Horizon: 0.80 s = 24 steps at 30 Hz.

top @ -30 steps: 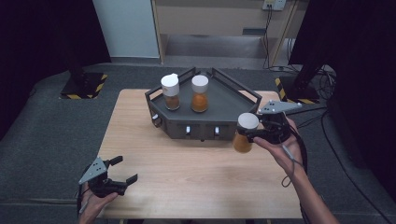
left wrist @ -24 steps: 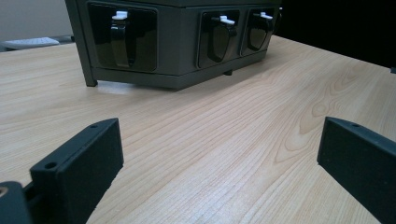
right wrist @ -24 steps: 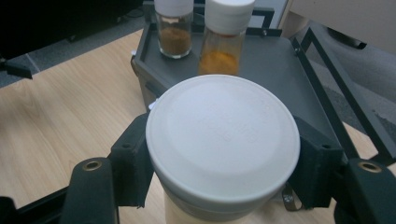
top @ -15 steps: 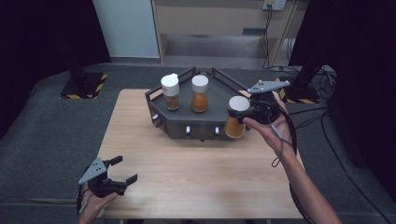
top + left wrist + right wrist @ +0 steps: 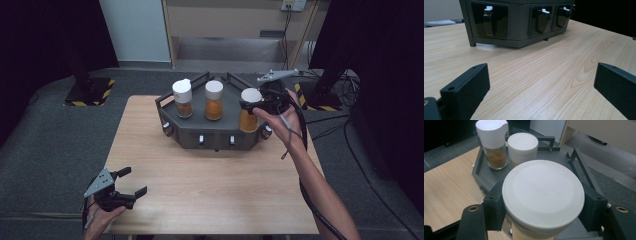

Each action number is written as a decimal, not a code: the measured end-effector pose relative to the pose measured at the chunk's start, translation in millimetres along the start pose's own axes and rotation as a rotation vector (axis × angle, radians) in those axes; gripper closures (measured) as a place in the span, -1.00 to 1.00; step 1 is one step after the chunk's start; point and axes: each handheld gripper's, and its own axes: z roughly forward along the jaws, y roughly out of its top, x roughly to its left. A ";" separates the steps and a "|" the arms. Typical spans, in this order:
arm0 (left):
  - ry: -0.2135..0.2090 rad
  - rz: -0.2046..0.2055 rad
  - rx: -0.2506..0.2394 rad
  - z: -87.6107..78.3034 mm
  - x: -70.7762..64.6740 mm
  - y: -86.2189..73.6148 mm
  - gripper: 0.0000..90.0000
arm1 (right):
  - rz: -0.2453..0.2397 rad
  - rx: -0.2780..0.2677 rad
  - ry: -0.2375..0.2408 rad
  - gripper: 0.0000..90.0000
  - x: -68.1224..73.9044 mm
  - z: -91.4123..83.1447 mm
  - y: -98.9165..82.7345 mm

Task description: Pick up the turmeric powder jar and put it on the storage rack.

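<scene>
Jar (image 5: 248, 116) with a white lid sits clamped in the right claw (image 5: 254, 106), gripped just under the lid, the amber contents hanging below. In the right gripper view the lid (image 5: 543, 192) bulges between the two black jaws, which press on the jar from either side. The claw holds it upright over the right end of the dark rack (image 5: 210, 134), which stands toward the far edge of the desk (image 5: 210, 190); whether the jar's base touches the rack floor I cannot tell. Two more jars stand in the rack to its left: the middle jar (image 5: 214, 100) with a flat white lid and orange powder, just beside the held one, and the shaker (image 5: 182, 98) with a spouted cap and brown powder, nearer the rack's left end.

Left claw (image 5: 131, 181) rests near the desk's near left corner, well apart from the rack, its jaws spread wide with nothing but bare wood between them. From its own view the rack's front (image 5: 519, 22) with its three latches faces it.
</scene>
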 end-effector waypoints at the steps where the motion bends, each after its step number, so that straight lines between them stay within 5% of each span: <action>1: 0.000 0.000 0.000 0.0 -0.1 0.0 -1.00 | 0.000 0.000 -0.004 -0.26 -1.1 2.3 1.3; 24: 0.001 -0.003 -0.003 -0.6 0.5 -0.7 -1.00 | 0.078 -0.003 -0.106 -0.26 -23.1 56.3 8.4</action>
